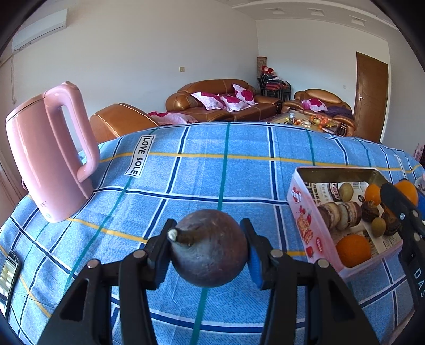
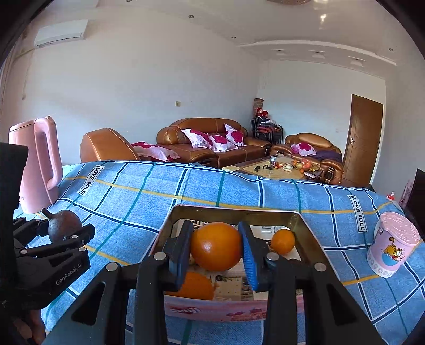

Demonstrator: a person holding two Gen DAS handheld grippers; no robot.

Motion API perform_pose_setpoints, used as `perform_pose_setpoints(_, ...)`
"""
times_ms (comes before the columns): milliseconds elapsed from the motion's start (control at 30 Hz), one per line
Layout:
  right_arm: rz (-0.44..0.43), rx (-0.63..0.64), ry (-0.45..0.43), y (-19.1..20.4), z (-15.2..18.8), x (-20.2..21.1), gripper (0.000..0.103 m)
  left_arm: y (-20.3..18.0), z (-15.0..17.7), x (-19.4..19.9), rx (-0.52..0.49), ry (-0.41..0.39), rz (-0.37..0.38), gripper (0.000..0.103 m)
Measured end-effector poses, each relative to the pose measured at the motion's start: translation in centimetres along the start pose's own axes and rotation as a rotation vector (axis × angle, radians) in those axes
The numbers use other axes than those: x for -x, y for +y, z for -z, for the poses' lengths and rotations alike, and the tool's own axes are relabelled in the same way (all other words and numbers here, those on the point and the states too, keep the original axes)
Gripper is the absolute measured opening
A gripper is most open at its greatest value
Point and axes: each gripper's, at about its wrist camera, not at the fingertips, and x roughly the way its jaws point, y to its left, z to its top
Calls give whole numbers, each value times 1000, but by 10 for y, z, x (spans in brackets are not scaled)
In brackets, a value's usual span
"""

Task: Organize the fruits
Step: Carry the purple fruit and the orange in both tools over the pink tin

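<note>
kettle [image 1: 50, 156] far left on table [image 1: 212, 172] | tin [image 1: 300, 201] right – fruit inside | cup [image 2: 393, 246] right of tin | sofa [image 1: 220, 103] behind table | phone [image 1: 9, 276] at left edge

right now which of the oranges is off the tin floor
The orange clamped in the right tongs, held above the biscuit tin. The other oranges lie loose on the paper lining inside.

1. You face white walls [image 2: 148, 79] and a white ceiling [image 2: 265, 24] in bright daylight.
2. A brown sofa [image 2: 212, 143] with floral cushions [image 2: 212, 138] lines the far wall.
3. A wooden door [image 2: 364, 138] stands right.
4. An air conditioner [image 2: 61, 31] hangs high left.
</note>
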Motion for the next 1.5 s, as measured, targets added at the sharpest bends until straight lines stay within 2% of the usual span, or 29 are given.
perform_pose_setpoints(267, 41, -12, 0, -28, 1, -3, 37, -19, 0, 4, -9, -3, 26, 50)
perform_pose_setpoints(567, 101, -40, 5, -65, 2, -4, 37, -42, -3, 13, -29, -53, 77, 50)
perform_pose_setpoints(1100, 209, -122, 25, -119, -4, -23, 37, -121, -18, 5, -103, -53, 201, 50)
perform_pose_setpoints(1333, 177, -127, 40, -125, -9, -40, 37, -141, -23, -5, -133, -17, 298, 51)
perform_pose_setpoints(1500, 119, -141, 78, -125, -14, -60, 37, -145, -26, -20, -124, 61, 354, 51)
